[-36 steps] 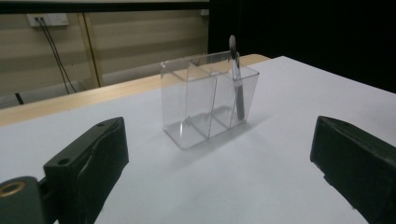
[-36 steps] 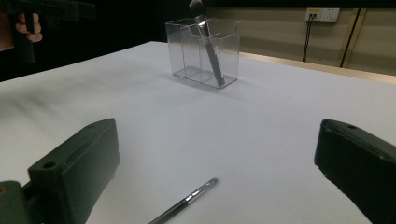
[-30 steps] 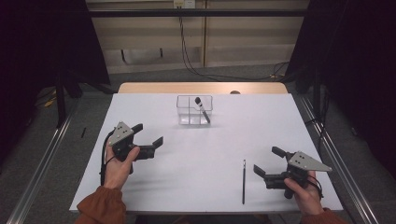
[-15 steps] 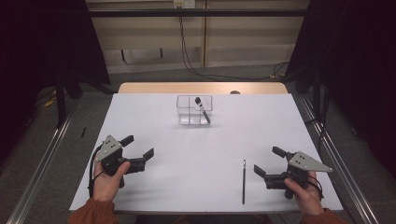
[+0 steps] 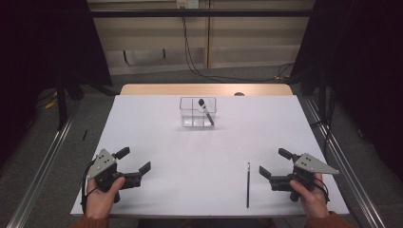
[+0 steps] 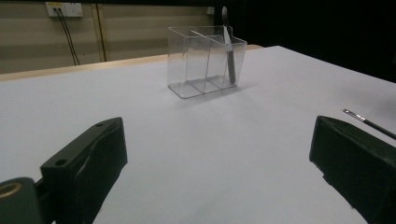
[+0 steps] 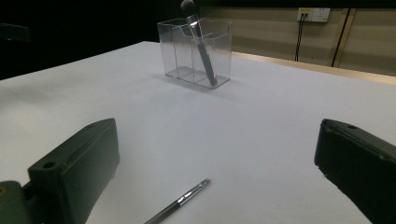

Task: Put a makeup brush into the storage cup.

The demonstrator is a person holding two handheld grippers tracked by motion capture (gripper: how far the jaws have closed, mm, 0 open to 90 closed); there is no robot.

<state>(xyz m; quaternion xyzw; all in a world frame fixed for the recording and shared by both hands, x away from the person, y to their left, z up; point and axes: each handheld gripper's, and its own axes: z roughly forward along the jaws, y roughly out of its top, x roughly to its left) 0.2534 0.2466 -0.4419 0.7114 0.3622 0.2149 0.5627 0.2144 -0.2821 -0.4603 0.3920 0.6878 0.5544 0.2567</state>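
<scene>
We are seeing the thin dark pen [image 5: 248,184] lying flat on the white desk [image 5: 190,156], near its front edge, pointing away from the person. It is lying just beside the right claw [image 5: 275,164], on that claw's inner side, apart from it and not between its jaws. That claw is resting spread wide and pinching nothing; in the right gripper view the pen [image 7: 180,201] is showing low between the two jaws. Across the desk, well apart, the left claw [image 5: 135,160] is also sitting spread and holding nothing. Farther back, a clear box [image 5: 197,112] with dividers is standing, a brush [image 5: 206,111] leaning in one compartment.
</scene>
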